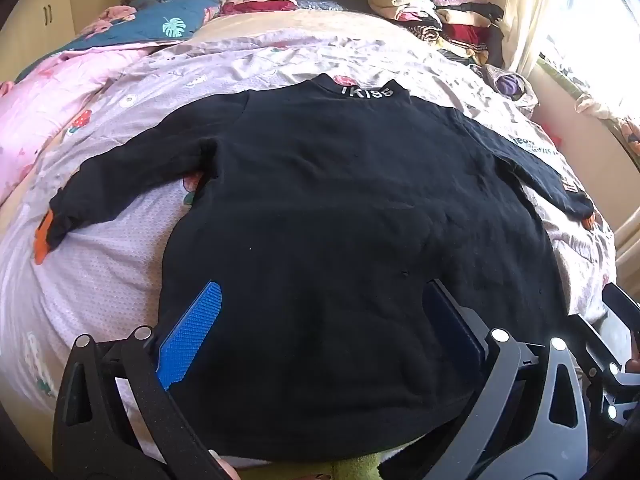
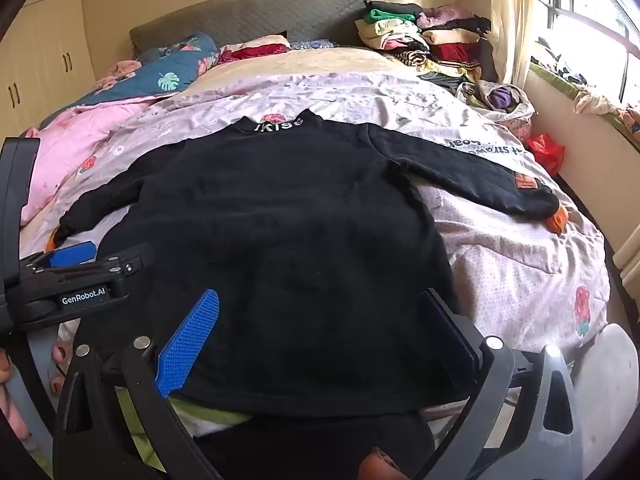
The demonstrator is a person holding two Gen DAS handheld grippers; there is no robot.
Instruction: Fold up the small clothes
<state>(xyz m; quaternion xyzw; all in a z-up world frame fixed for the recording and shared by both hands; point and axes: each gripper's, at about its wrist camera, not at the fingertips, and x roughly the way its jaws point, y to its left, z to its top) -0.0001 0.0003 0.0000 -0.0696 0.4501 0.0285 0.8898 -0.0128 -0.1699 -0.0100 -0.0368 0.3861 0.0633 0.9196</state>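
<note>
A small black long-sleeved top (image 1: 320,208) (image 2: 280,240) lies flat on the bed, collar with white lettering (image 1: 366,91) at the far end, sleeves spread to both sides with orange cuffs (image 1: 42,240) (image 2: 557,220). My left gripper (image 1: 320,320) hovers open over the hem's left half, blue pads wide apart, nothing pinched. My right gripper (image 2: 320,320) stands open over the hem's right half, also empty. The left gripper (image 2: 80,272) shows at the left edge of the right wrist view, and part of the right gripper (image 1: 616,340) shows at the right edge of the left wrist view.
The pink patterned bedsheet (image 1: 100,272) (image 2: 520,248) surrounds the top. Stacks of folded clothes (image 1: 440,20) (image 2: 424,36) sit at the far right by the grey headboard (image 2: 260,16). A teal quilt (image 1: 160,28) lies far left. A window and curtain are on the right.
</note>
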